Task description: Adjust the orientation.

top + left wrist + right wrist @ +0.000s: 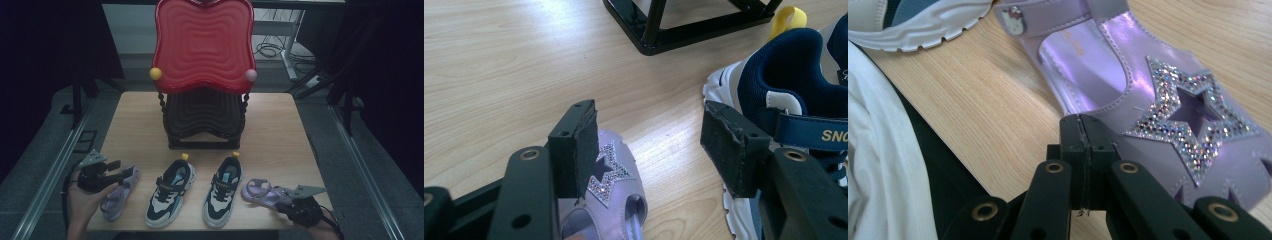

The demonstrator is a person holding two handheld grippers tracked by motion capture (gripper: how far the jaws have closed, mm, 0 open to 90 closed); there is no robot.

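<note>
Two lilac sandals with glitter stars lie at the table's front, one at the left (116, 199) and one at the right (261, 191). My left gripper (127, 174) hovers over the left sandal. In the left gripper view that gripper (654, 145) is open, and the sandal's toe (611, 175) lies just beside its left pad (586, 145). My right gripper (280, 195) rests at the right sandal's near end. Its jaws (1080, 145) are shut flat together at the edge of the sandal (1148, 85), and I see nothing between them.
A pair of navy and white sneakers, the left one (170, 192) and the right one (222, 190), stands between the sandals. A red wavy-topped stand (202, 45) on a black frame (202, 145) occupies the table's back middle. White clothing (873, 165) is close by the right gripper.
</note>
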